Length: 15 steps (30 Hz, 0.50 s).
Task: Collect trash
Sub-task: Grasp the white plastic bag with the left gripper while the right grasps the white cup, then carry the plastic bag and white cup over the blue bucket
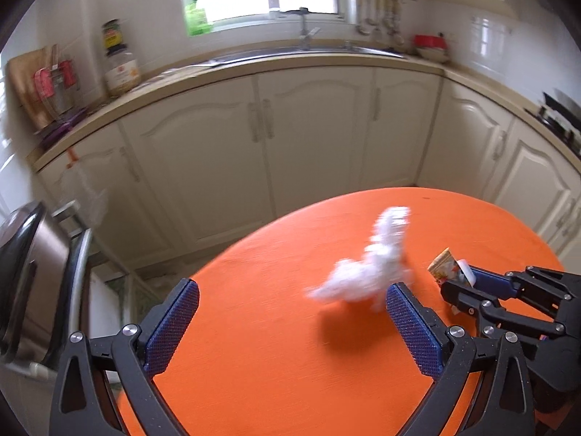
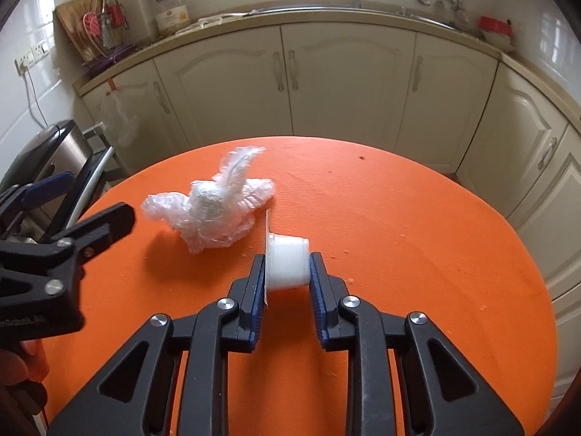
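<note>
A crumpled wad of clear plastic wrap (image 2: 214,203) lies on the round orange table (image 2: 399,225); it shows blurred in the left wrist view (image 1: 366,265). My right gripper (image 2: 287,272) is shut on a small white plastic cup (image 2: 288,263) lying sideways, its peeled foil lid (image 1: 443,266) facing left. My left gripper (image 1: 292,312) is open and empty, held above the table just short of the wrap. It also shows at the left of the right wrist view (image 2: 78,203).
A steel pedal bin (image 2: 47,167) stands on the floor left of the table. Cream cabinets (image 2: 326,83) and a counter with a sink (image 2: 326,9), a jar (image 2: 170,11) and a utensil rack (image 2: 105,25) run behind.
</note>
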Available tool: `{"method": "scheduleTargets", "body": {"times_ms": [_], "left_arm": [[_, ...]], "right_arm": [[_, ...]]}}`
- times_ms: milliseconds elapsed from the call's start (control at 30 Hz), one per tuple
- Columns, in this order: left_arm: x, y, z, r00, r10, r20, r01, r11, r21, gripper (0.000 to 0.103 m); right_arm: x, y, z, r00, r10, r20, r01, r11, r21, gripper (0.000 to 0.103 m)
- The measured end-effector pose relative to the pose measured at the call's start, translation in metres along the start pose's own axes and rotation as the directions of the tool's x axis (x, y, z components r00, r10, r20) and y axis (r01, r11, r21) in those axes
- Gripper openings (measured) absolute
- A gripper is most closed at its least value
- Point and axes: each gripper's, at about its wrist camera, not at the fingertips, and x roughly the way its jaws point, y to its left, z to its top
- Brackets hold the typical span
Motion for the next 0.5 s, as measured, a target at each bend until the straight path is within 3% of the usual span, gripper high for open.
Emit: {"method": "scheduleTargets", "body": {"times_ms": [233, 300, 333, 400, 500], "left_arm": [[0.082, -0.032, 0.039, 0.998, -0.034, -0.062, 0.039, 0.996, 0.086, 0.096], [0.101, -0.032, 0.042, 0.993, -0.061, -0.101, 0.068, 0.995, 0.068, 0.065], [0.102, -0.030, 0.038, 0.988, -0.105, -0.111, 0.110, 0.993, 0.038, 0.059], [0.109, -0.027, 0.044, 0.989, -0.104, -0.104, 0.107, 0.994, 0.024, 0.027], [0.117, -0.024, 0.051, 0.983, -0.146, -0.113, 0.146, 0.989, -0.004, 0.015]], "right_arm": [[-0.022, -0.035, -0.004, 0.999, -0.028, 0.023, 0.026, 0.998, 0.059, 0.022], [-0.030, -0.041, -0.007, 0.999, -0.031, 0.031, 0.029, 0.997, 0.066, 0.022], [-0.036, -0.045, -0.009, 0.999, -0.032, 0.035, 0.029, 0.997, 0.071, 0.022], [-0.044, -0.051, -0.013, 0.998, -0.035, 0.043, 0.031, 0.996, 0.081, 0.022], [-0.061, -0.062, -0.021, 0.997, -0.034, 0.062, 0.028, 0.994, 0.108, 0.022]]}}
